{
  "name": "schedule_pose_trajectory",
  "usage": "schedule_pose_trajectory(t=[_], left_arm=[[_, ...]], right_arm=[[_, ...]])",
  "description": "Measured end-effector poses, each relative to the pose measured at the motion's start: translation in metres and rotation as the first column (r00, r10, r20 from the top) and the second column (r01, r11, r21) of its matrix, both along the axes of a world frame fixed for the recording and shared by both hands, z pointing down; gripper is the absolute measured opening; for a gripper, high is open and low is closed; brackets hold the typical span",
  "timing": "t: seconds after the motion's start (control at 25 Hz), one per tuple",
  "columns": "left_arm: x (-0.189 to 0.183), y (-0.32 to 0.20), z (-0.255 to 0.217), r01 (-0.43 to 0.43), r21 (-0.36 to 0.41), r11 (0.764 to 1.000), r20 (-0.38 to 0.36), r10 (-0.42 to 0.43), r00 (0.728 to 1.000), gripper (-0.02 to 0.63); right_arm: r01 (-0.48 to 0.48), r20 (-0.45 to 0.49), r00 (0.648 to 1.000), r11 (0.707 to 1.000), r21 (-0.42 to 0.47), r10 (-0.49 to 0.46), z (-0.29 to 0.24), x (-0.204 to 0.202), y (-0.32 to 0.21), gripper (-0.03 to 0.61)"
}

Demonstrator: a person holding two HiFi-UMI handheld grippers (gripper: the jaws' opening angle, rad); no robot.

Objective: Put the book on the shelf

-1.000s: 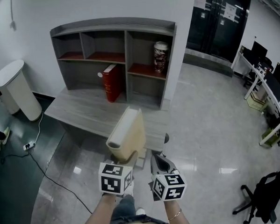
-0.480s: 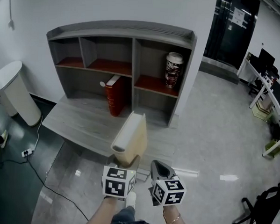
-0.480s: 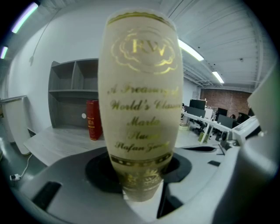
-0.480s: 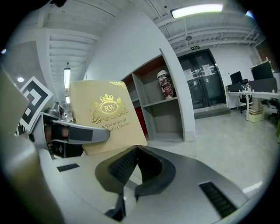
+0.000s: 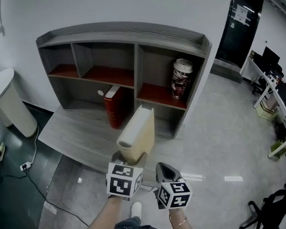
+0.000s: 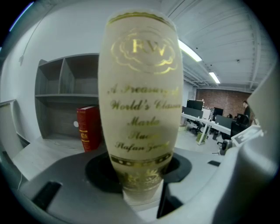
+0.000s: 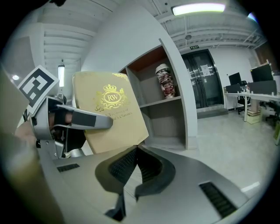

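Observation:
A cream book (image 5: 138,131) with gold lettering stands upright, spine toward me, and my left gripper (image 5: 130,160) is shut on its lower end. In the left gripper view its spine (image 6: 140,109) fills the middle between the jaws. It hovers over the front of the grey desk (image 5: 80,134), before the grey shelf unit (image 5: 137,37). A red book (image 5: 114,105) leans in the lower middle compartment. My right gripper (image 5: 165,172) hangs just right of the left one, shut and empty, with its tips (image 7: 135,148) meeting. The right gripper view shows the cream book's cover (image 7: 111,114).
A patterned jar (image 5: 181,78) stands on the red-lined right shelf. A white bin (image 5: 9,101) stands left of the desk, and a cable (image 5: 28,164) runs over the floor. Office desks and a black chair (image 5: 272,202) are at the right.
The shelf unit has come nearer and shifted right in the head view. The cream book has moved forward with the left gripper toward the middle compartments. Both grippers keep their states.

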State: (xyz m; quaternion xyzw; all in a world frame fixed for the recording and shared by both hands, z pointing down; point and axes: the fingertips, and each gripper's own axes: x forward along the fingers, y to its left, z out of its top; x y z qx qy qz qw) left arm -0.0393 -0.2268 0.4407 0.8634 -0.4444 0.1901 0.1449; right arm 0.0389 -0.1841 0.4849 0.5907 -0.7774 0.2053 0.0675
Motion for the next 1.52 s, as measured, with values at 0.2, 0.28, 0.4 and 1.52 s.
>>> schedule_pose_trajectory(t=[0.2, 0.28, 0.4, 1.52], left_arm=[[0.008, -0.027, -0.006, -0.04, 0.006, 0.999, 0.007, 0.04, 0.999, 0.215], [0.011, -0.036, -0.01, -0.052, 0.016, 0.999, 0.007, 0.052, 0.999, 0.215], [0.014, -0.048, -0.016, -0.068, 0.025, 0.997, 0.007, 0.067, 0.998, 0.215], [0.019, -0.126, -0.111, -0.057, 0.161, 0.985, 0.026, 0.054, 0.998, 0.215]], right_arm=[[-0.02, -0.014, 1.0, 1.0, 0.007, 0.021, -0.004, 0.002, -0.026, 0.009], [-0.028, -0.018, 0.999, 1.0, 0.006, 0.028, -0.005, 0.003, -0.035, 0.009], [-0.043, -0.022, 0.999, 0.999, 0.003, 0.043, -0.005, 0.005, -0.046, 0.008], [0.006, -0.137, 0.99, 0.992, 0.124, 0.011, -0.082, 0.009, -0.113, 0.008]])
